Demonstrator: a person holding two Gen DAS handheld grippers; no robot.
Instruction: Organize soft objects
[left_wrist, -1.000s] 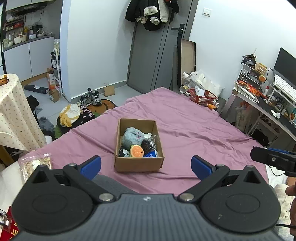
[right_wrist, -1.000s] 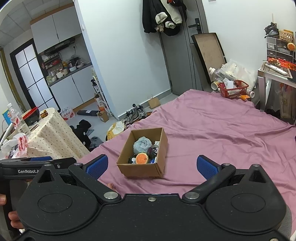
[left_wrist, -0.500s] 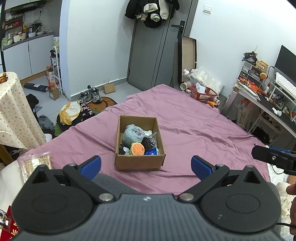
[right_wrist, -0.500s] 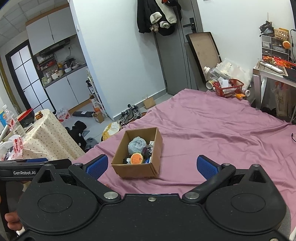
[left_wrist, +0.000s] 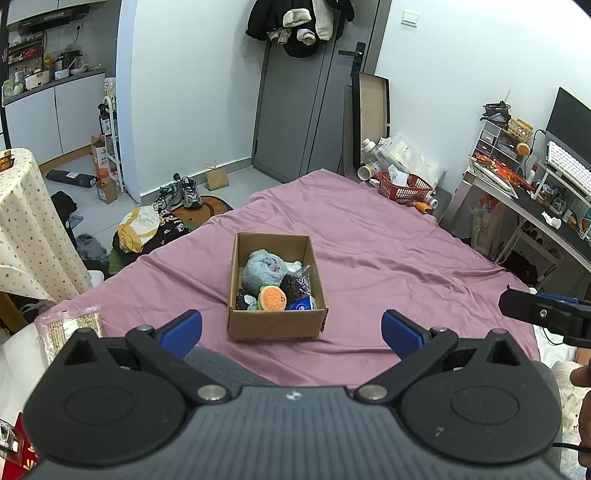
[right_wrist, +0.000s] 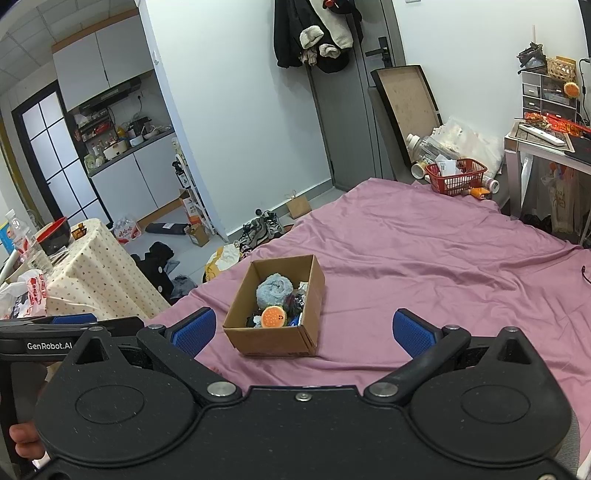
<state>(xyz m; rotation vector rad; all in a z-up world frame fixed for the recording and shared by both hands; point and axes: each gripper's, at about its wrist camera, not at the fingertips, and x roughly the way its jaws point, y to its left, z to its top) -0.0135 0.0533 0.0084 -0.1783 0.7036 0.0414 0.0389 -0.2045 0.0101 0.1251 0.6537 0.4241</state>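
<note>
Since every soft toy sits packed in the cardboard box (left_wrist: 277, 284) ahead of both wide-apart, empty grippers, left (left_wrist: 291, 328) and right (right_wrist: 304, 326), sorting looks either finished or unstarted.

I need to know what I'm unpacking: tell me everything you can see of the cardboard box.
The box is plain brown corrugated cardboard, rectangular, open-topped, with no flaps visible. It sits upright on the purple sheet, ahead of both open grippers, neither touching it. It holds a fuzzy grey-blue plush, a burger toy, a dark bundle in clear plastic, something blue and white scraps. Its outer walls look unmarked.
</note>
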